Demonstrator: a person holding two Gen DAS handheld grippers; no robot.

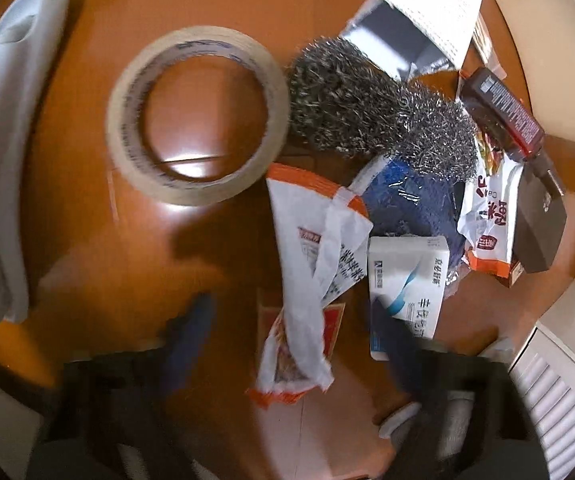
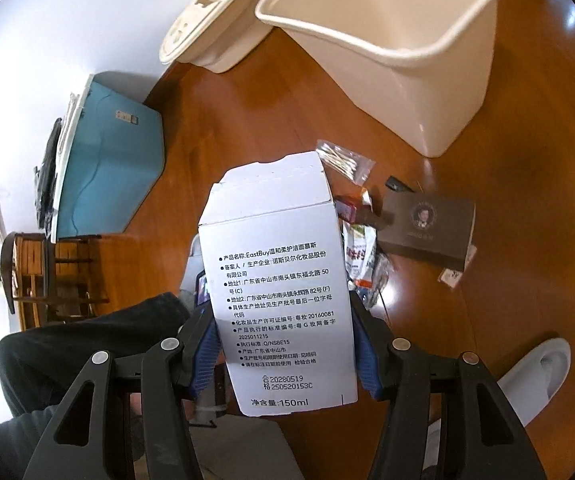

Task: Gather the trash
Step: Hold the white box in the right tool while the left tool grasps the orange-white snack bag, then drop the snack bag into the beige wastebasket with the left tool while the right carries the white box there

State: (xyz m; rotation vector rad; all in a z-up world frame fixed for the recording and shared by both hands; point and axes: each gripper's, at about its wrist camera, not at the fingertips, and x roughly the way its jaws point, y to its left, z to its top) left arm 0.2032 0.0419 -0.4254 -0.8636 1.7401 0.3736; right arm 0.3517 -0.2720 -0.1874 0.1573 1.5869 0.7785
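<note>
My right gripper (image 2: 283, 348) is shut on a white carton printed with black text (image 2: 279, 280), held upright above the table. A cream trash bin (image 2: 391, 40) stands open ahead, its lid (image 2: 207, 24) beside it to the left. My left gripper (image 1: 291, 320) is open, low over an orange-and-white snack wrapper (image 1: 303, 264) that lies between its blue fingers. Beside it lie a white-and-blue box (image 1: 407, 276), a blue wrapper (image 1: 407, 200) and another orange-and-white wrapper (image 1: 491, 216).
On the wooden table are a tape roll (image 1: 195, 112), two steel-wool scourers (image 1: 351, 96), a dark red bottle (image 1: 503, 112), a brown box (image 2: 427, 220), a cotton-swab bag (image 2: 343, 160) and a white slipper-like object (image 1: 3, 128). A blue bin (image 2: 111, 160) stands off the table.
</note>
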